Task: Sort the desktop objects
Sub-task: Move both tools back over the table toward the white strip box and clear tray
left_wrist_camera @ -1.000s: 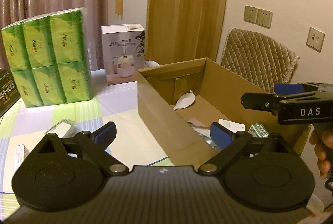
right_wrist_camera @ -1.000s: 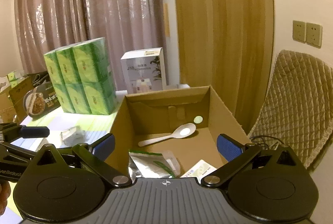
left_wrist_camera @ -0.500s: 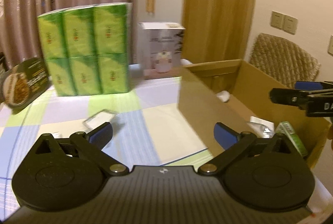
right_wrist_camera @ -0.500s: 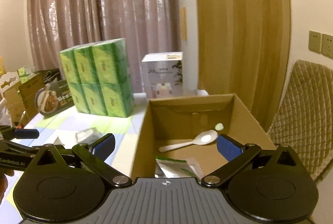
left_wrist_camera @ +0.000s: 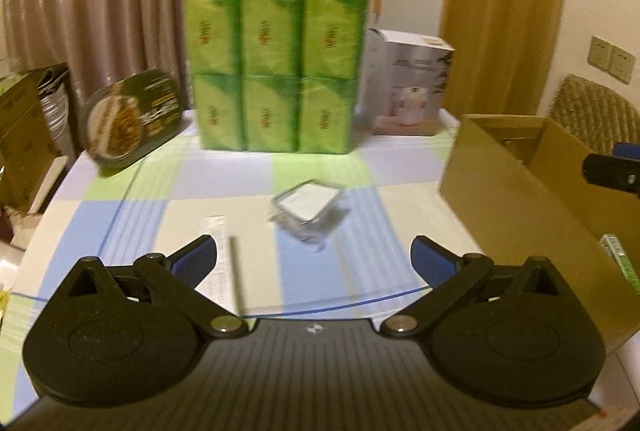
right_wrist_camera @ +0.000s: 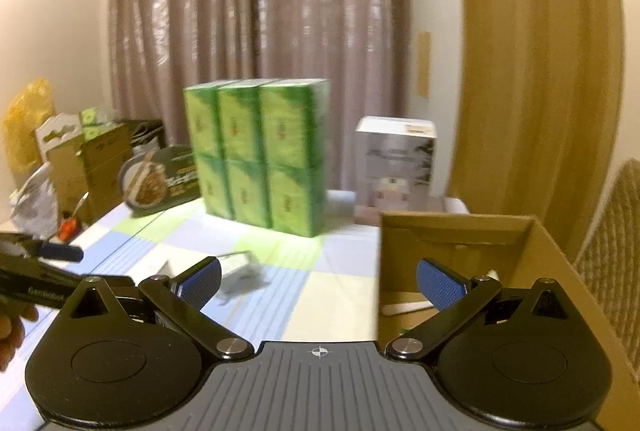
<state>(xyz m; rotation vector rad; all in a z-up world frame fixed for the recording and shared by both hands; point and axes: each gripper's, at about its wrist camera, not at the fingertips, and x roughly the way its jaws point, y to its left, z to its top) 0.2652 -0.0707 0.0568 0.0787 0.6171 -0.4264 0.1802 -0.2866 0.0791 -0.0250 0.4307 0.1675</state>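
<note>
My left gripper is open over the checked tablecloth, nothing between its blue pads. Just beyond it lies a clear plastic packet with a white insert, and a narrow white paper strip lies by the left finger. The brown cardboard box stands at the right, a green-striped item inside. My right gripper is open and empty, straddling the box's left wall. The white spoon's handle shows inside the box. The packet lies ahead of its left finger. The left gripper shows at the left edge.
A block of green tissue packs stands at the table's back, a white appliance box to its right and a dark food package to its left. Cartons and bags crowd the left side. A quilted chair stands behind the box.
Both grippers have swung left, away from the box interior toward the table. The packet and paper strip have come to the middle of the left wrist view. Both stay open and empty.
</note>
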